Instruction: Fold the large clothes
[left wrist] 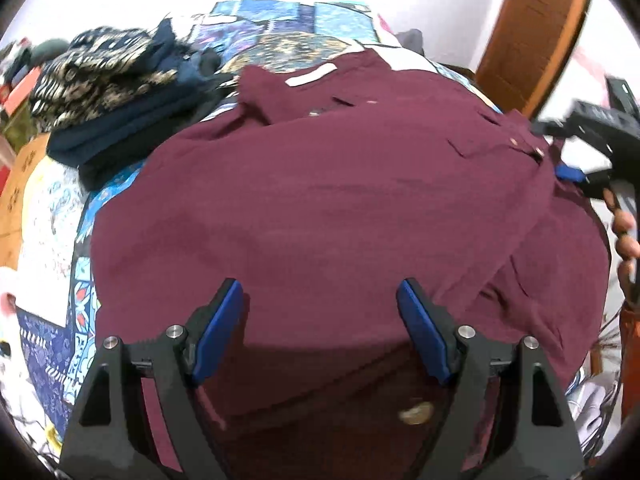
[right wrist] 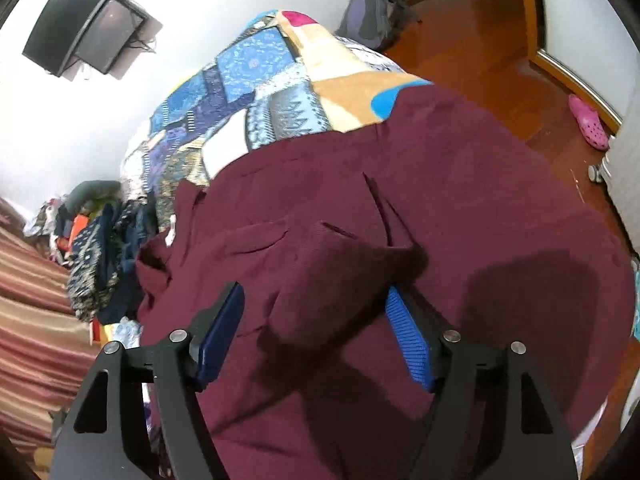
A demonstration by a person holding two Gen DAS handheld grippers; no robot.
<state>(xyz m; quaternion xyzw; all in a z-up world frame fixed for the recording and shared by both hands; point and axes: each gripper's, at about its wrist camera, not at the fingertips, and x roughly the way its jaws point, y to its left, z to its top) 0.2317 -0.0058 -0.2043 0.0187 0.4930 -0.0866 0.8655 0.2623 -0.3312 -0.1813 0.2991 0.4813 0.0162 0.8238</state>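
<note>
A large maroon shirt (left wrist: pixel 320 200) lies spread over a patchwork bedspread (left wrist: pixel 280 28). Its collar with a white label is at the far end. My left gripper (left wrist: pixel 320 300) is open just above the shirt's near part, with nothing between its blue pads. In the right wrist view the same shirt (right wrist: pixel 440 200) fills the foreground. My right gripper (right wrist: pixel 314 300) is open, and a raised fold of maroon cloth stands between its fingers, draping over the right pad (right wrist: pixel 408 340). The right gripper also shows at the right edge of the left wrist view (left wrist: pixel 592 148).
A pile of dark blue and patterned clothes (left wrist: pixel 112 92) lies on the bed's far left. A wooden door frame (left wrist: pixel 532 32) stands at the right. Wooden floor (right wrist: pixel 480 52), a grey bag (right wrist: pixel 372 12), a pink shoe (right wrist: pixel 588 120) and a wall-mounted screen (right wrist: pixel 84 20) show in the right wrist view.
</note>
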